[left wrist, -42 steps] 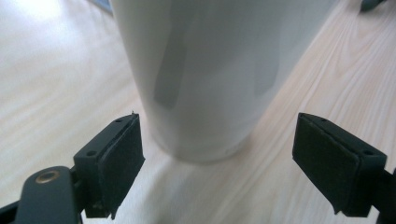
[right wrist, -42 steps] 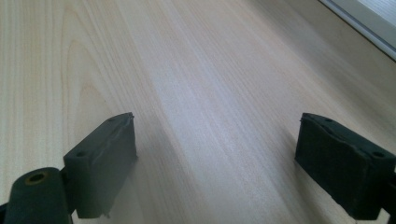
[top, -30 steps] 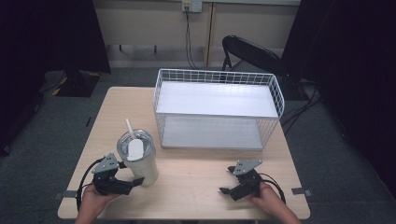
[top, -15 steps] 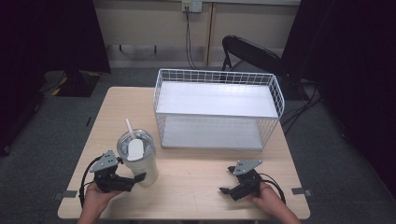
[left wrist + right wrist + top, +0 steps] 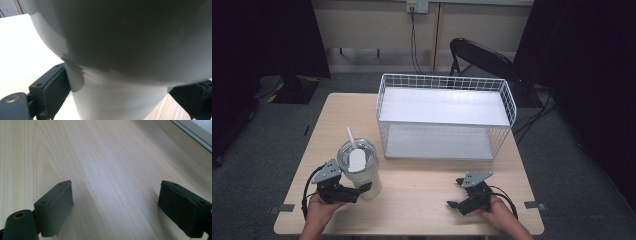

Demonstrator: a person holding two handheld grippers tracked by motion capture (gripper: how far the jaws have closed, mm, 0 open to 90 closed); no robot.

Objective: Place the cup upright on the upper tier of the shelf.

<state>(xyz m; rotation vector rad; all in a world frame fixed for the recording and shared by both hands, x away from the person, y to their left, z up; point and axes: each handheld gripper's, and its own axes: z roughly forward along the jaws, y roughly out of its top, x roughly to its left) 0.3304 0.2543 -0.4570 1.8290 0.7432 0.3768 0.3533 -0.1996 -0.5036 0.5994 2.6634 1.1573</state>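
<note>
Tumbler (image 5: 360,172) stands on the table (image 5: 422,190), left gripper (image 5: 362,190) clamped round it; right gripper (image 5: 455,200) spread apart

The bench (image 5: 432,187) is evenly lit from overhead; surroundings are left dark. The close tumbler (image 5: 112,50) is rendered blurred and shadowed.

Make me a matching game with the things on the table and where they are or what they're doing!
Things:
1. pale tumbler with clear lid and white straw
2. white wire basket
3. right gripper
4. left gripper

States:
A. jaws wide apart, nothing between them
B. back half of the wooden table
C. stands upright at front left
D. jaws around the tumbler's base

Pairs: 1-C, 2-B, 3-A, 4-D
</note>
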